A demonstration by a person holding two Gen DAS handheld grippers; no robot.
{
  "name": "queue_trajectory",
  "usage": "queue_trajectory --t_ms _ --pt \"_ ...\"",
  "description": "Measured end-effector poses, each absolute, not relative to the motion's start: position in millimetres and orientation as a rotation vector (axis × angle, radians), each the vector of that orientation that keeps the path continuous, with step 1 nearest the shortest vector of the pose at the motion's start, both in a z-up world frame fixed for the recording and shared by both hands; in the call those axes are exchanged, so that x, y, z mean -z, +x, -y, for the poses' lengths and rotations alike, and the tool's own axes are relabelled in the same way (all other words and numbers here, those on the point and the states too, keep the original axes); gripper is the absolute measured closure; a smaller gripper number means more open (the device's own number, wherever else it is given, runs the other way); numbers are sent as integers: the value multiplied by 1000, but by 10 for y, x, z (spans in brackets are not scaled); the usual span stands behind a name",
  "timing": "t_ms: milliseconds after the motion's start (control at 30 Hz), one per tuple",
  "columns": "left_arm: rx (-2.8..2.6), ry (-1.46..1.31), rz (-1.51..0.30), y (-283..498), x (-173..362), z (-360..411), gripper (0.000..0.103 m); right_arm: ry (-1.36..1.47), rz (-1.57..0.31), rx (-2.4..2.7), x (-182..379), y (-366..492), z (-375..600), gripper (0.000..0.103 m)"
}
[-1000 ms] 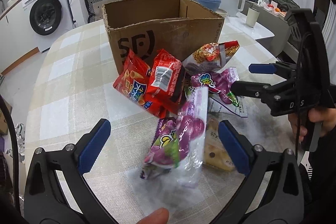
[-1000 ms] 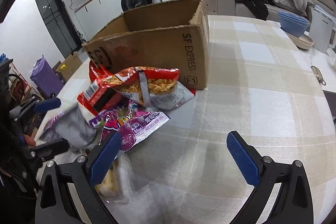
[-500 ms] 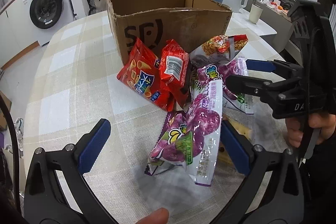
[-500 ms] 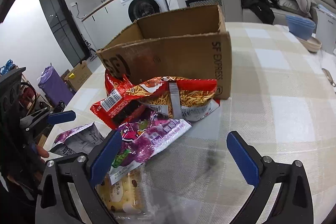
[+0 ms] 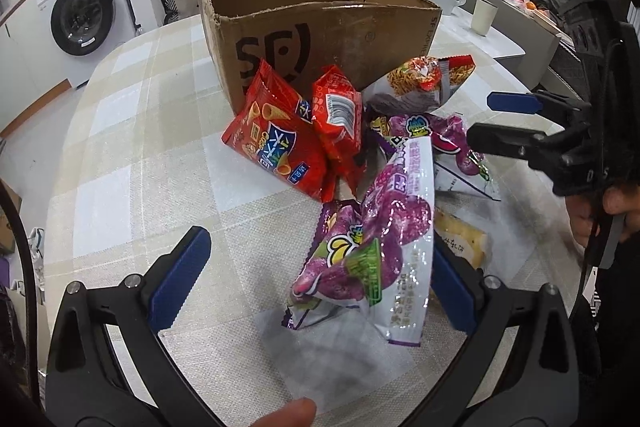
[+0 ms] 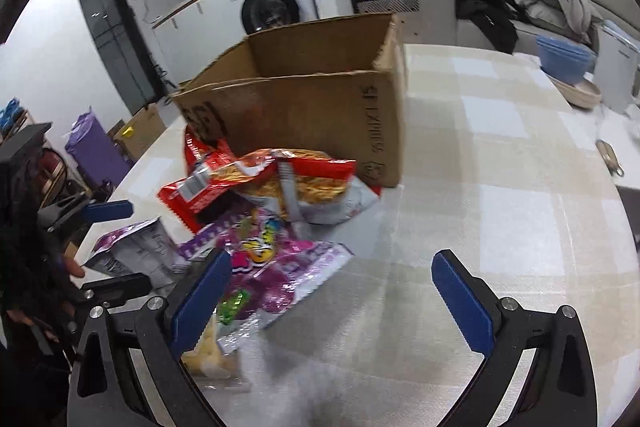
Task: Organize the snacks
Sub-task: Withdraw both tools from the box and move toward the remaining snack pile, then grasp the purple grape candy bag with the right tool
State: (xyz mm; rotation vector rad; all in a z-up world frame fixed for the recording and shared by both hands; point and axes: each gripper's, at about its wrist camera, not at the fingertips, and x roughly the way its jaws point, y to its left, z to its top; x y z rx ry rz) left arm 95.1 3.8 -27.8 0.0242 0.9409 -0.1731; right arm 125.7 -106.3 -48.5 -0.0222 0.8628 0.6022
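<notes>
Both grippers hang open: your left gripper (image 5: 316,279) straddles the purple packet (image 5: 372,247), your right gripper (image 6: 332,291) holds nothing. Every snack lies heaped before the cardboard box (image 5: 320,27), which looks empty from here, so sorting has barely begun.

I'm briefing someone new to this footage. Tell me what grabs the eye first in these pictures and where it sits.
A heap of bright snack bags lies on the checked tablecloth: a red cone-snack bag leans against the open cardboard box behind it. Nearest, a purple bag stands between the fingers of the open left gripper. The right gripper, also open, hovers beside the heap.
</notes>
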Motion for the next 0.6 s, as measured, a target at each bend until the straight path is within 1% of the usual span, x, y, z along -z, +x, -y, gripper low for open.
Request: queue_trajectory --t_ms 100,167,233,300,467,500,600 --pt "185 16 -951 963 308 -49 2 -47 -869 -634 509 1205 938 1" --pt "196 10 -953 963 316 -57 4 -84 -872 -645 534 1188 819 1" --pt "199 15 -958 963 320 -56 13 -121 -873 -649 557 1186 709 1" --pt "204 23 -960 954 329 -57 16 -137 -878 -654 579 1199 627 1" --pt "220 27 -960 941 330 -52 17 -158 -902 -660 640 1290 486 1" --pt "220 29 -963 939 338 -47 17 -166 -908 -657 659 1300 457 3" --pt "219 34 -971 941 368 -34 17 -179 -921 -645 710 1327 419 16"
